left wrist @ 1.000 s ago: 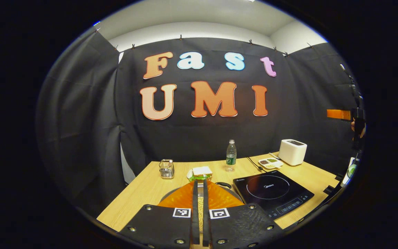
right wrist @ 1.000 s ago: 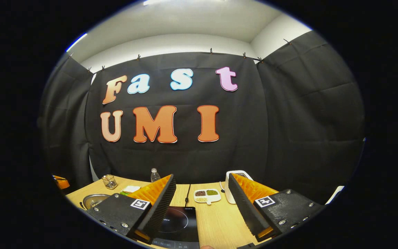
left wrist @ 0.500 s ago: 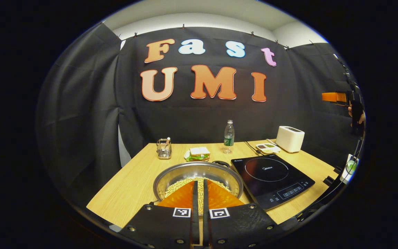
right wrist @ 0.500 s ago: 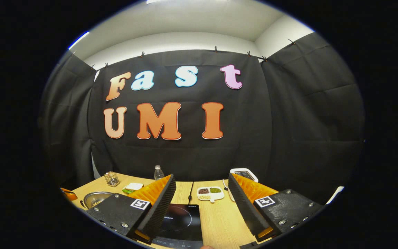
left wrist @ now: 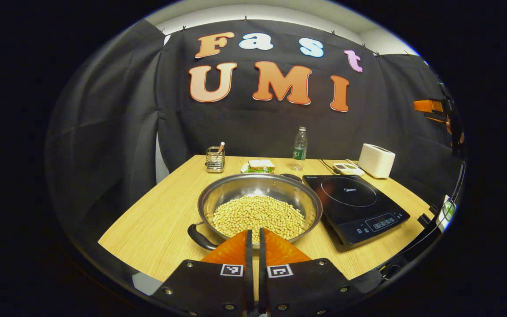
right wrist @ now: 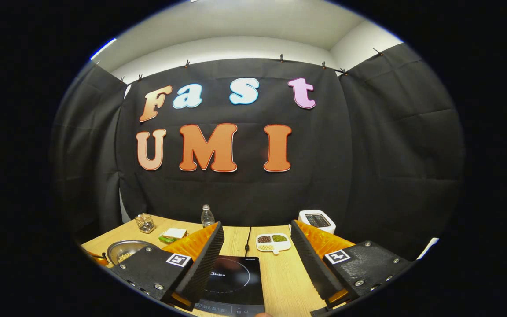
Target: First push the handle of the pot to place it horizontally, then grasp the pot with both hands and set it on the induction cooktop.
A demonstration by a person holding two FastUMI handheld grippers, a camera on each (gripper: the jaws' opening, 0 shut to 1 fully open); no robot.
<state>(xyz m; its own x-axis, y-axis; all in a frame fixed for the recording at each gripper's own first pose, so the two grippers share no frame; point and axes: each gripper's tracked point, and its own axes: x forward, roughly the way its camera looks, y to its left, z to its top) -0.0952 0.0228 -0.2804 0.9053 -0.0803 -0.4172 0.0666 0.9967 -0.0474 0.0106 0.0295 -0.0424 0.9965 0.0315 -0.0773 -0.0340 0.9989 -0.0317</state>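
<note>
Pot risk: beans spilling
We're hovering the closed left tongs [left wrist: 253, 246] just short of the pot [left wrist: 260, 207]; right tongs [right wrist: 257, 246] gaping over the cooktop [right wrist: 231, 284]; hard shoves are risking spills.

pot [left wrist: 260, 202]: round, shallow, shiny steel, upright on the wooden table, holding a layer of pale yellow beans; one dark handle [left wrist: 200, 237] at its near-left rim, another at the far rim. induction cooktop [left wrist: 355, 206]: flat, black, glassy, ring-marked, control strip at its near edge; just right of the pot.
</note>
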